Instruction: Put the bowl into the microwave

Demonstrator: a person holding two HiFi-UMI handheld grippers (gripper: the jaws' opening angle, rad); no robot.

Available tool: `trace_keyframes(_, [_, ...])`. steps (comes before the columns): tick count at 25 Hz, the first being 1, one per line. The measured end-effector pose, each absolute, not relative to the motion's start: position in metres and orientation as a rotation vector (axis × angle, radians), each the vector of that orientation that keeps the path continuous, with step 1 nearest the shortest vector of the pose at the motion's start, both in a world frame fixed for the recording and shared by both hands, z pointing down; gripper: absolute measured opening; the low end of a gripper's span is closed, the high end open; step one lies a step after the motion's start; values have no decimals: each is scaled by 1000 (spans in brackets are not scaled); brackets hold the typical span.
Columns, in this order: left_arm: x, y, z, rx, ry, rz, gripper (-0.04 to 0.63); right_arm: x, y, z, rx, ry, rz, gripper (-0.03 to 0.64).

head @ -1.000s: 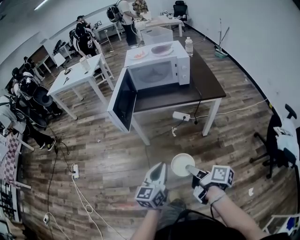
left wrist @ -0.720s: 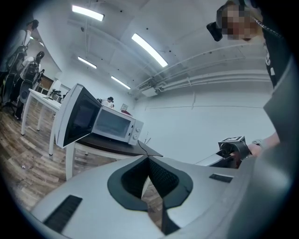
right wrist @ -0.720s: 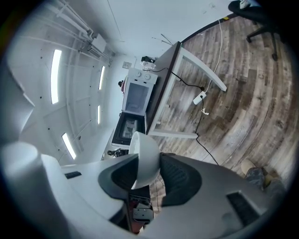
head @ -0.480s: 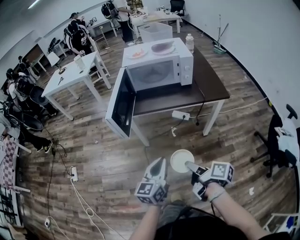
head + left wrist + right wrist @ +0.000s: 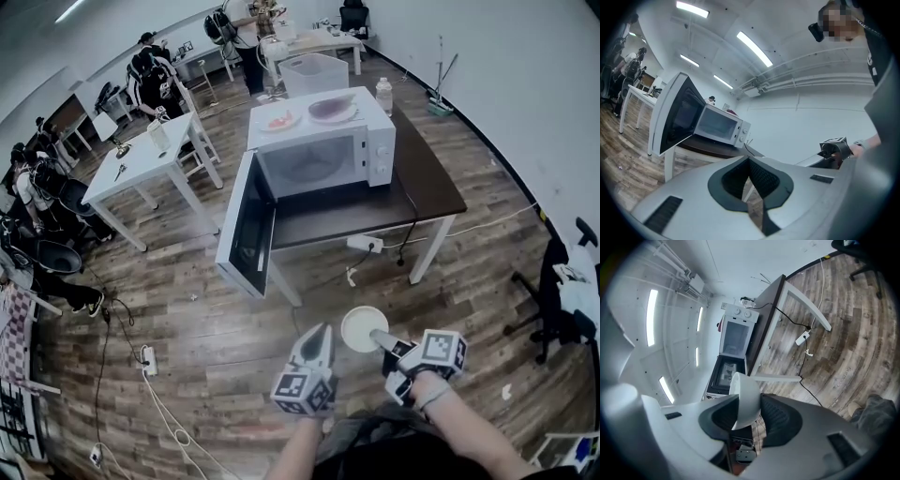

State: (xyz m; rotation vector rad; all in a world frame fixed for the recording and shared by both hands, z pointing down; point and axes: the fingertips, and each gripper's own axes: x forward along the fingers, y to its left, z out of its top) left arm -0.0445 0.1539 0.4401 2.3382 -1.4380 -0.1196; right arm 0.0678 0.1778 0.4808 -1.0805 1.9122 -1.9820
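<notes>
The right gripper (image 5: 382, 339) has its jaws clamped on the wall of the white bowl (image 5: 364, 328), one pad inside the rim and one outside. The left gripper (image 5: 317, 339) sits just beside it, jaws pressed together on nothing. The bowl hangs in the air well short of the microwave (image 5: 323, 155), over bare wooden floor.

The bowl looks light, stiff and smooth. Held by a single pinch on the side away from the microwave, it hangs out in front of the jaws and could swivel or slip if jolted. That rim hold leaves the base free for setting down, so it seems the right place to keep hold. From this angle I cannot be sure whether anything is inside, though it appears empty.

Between the bowl and the microwave the floor is open. The microwave's door (image 5: 246, 225) swings out to its left and overhangs the desk (image 5: 427, 183) edge (the nearest thing to clip). The way in is therefore straight ahead or from the right of the door. Under the microwave's front a power strip (image 5: 364, 244) dangles from the desk. On top of the microwave lie two plates (image 5: 330, 108), with a bottle (image 5: 382, 94) behind its right corner.
</notes>
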Motion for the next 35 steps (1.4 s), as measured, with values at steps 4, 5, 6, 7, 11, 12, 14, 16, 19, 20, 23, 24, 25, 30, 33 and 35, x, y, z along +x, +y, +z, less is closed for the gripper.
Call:
trace_keyframes(4, [-46,146,443,2328,-1441,-117,0,65,167,481,-1070,1911,-1985,137])
trace_keyframes(5, [-46,144,443,2325,-1443,-117,0,65,164,481,-1071,1911,-1985,137])
trace_keyframes(6, [-47,142,444,2323,-1444,-118,0,65,162,482,-1072,1910,-1986,137])
trace_keyframes(7, [-47,139,444,2322,-1445,-119,0,64,158,482,-1073,1907,-1989,137])
trace_keyframes(11, [-47,125,443,2323,-1449,-123,0,64,143,483,-1067,1906,-1986,137])
trace_keyframes(12, [-48,121,443,2324,-1452,-122,0,63,139,483,-1062,1905,-1987,137])
trace_keyframes(14, [-49,114,443,2324,-1455,-118,0,61,132,483,-1050,1904,-1992,137])
trace_keyframes(16, [-49,104,444,2323,-1458,-114,0,59,122,484,-1045,1903,-1999,137])
trace_keyframes(19, [-50,89,445,2321,-1464,-109,0,58,106,486,-1045,1909,-2005,137])
trace_keyframes(20, [-51,83,445,2320,-1466,-108,0,58,101,486,-1047,1911,-2009,137])
trace_keyframes(23, [-52,68,444,2319,-1469,-108,0,58,88,488,-1048,1919,-2020,137])
trace_keyframes(24, [-52,63,444,2320,-1469,-110,0,57,83,488,-1047,1921,-2023,137])
trace_keyframes(25, [-53,58,444,2320,-1469,-111,0,56,78,488,-1044,1924,-2025,137])
trace_keyframes(30, [-53,35,447,2312,-1471,-106,0,54,55,491,-1026,1938,-2038,137])
trace_keyframes(33, [-51,21,450,2311,-1467,-102,0,53,41,492,-1018,1949,-2046,137])
trace_keyframes(35, [-51,11,450,2311,-1469,-102,0,52,33,491,-1008,1964,-2051,137])
